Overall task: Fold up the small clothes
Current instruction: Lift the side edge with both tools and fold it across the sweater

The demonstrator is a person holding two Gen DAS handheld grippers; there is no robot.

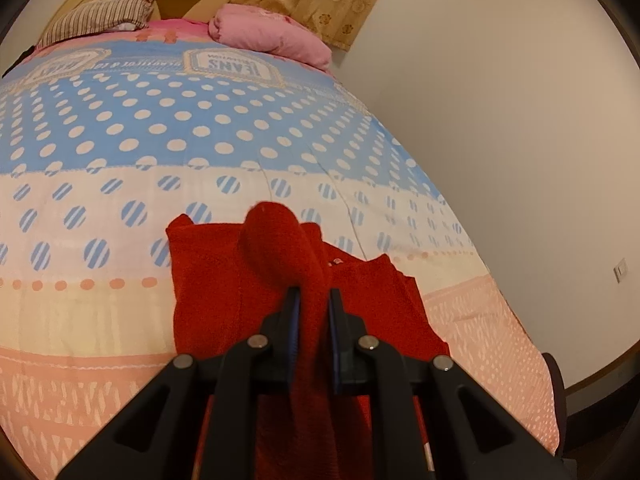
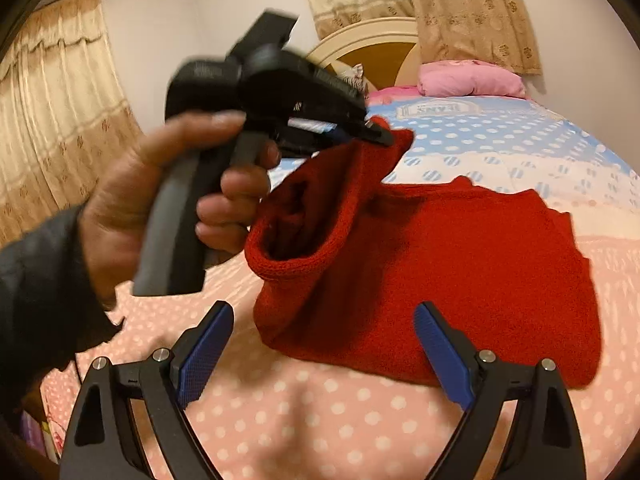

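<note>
A red knitted sweater (image 2: 460,272) lies partly folded on the bed. My left gripper (image 1: 314,300) is shut on a fold of the red sweater (image 1: 280,248), with its cuff sticking up past the fingertips. In the right wrist view the left gripper (image 2: 384,136) holds that sleeve lifted above the garment's left side, its open cuff hanging down. My right gripper (image 2: 324,316) is open and empty, its blue pads (image 2: 204,356) spread wide just above the sweater's near edge.
The bed has a quilt (image 1: 160,132) with blue, white and pink dotted bands. A striped pillow (image 1: 100,16) and a pink bundle (image 1: 264,32) lie at the headboard. A white wall (image 1: 500,120) runs along the bed's right edge. Curtains (image 2: 60,120) hang on the left.
</note>
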